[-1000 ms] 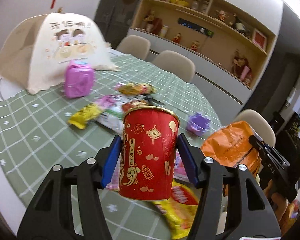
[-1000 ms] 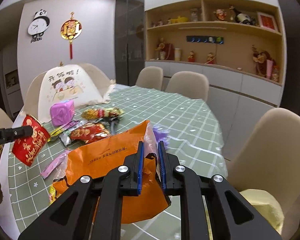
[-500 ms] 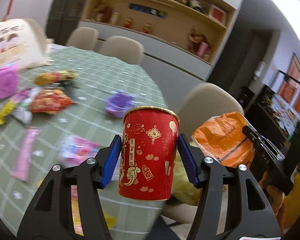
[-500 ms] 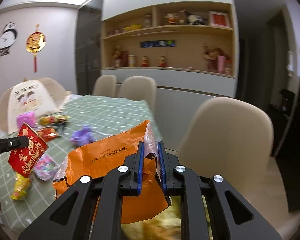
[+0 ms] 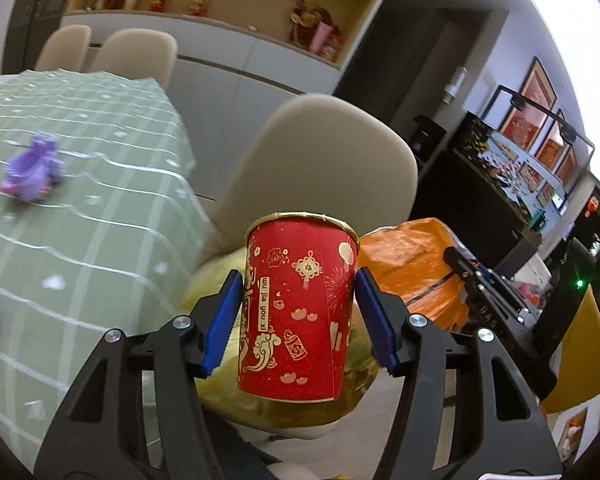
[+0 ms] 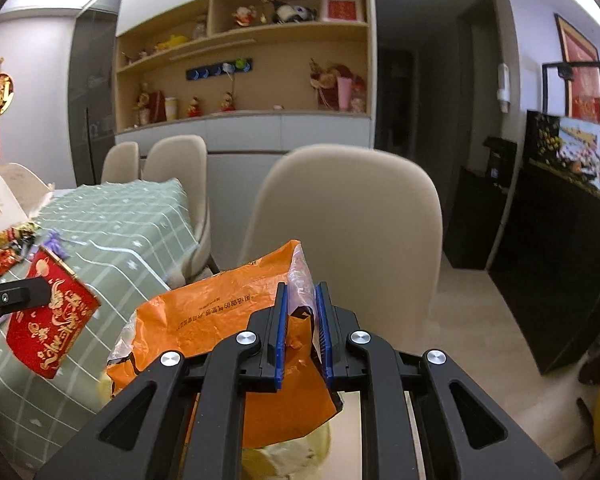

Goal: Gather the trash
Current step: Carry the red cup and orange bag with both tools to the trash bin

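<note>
A red paper cup (image 5: 298,312) with gold patterns stands upright between the blue pads of my left gripper (image 5: 298,320), which is shut on it, off the table's corner. In the right wrist view the same cup (image 6: 50,320) hangs tilted at the far left. My right gripper (image 6: 302,332) is shut on the rim of an orange plastic bag (image 6: 216,320), held in the air in front of a beige chair. From the left wrist view, that bag (image 5: 412,272) and the right gripper (image 5: 472,280) sit just right of the cup. More wrappers (image 6: 8,248) lie on the table.
The green checked table (image 5: 80,220) lies to the left with a purple crumpled piece (image 5: 32,168) on it. A beige chair (image 6: 348,220) with a yellow-green cushion (image 5: 220,280) stands straight ahead. A dark cabinet with a screen (image 6: 560,220) fills the right; shelves line the back wall.
Both grippers have swung right, away from over the table toward the beige chair, each keeping its hold. The wrappers and the food cover have slid off to the left.
</note>
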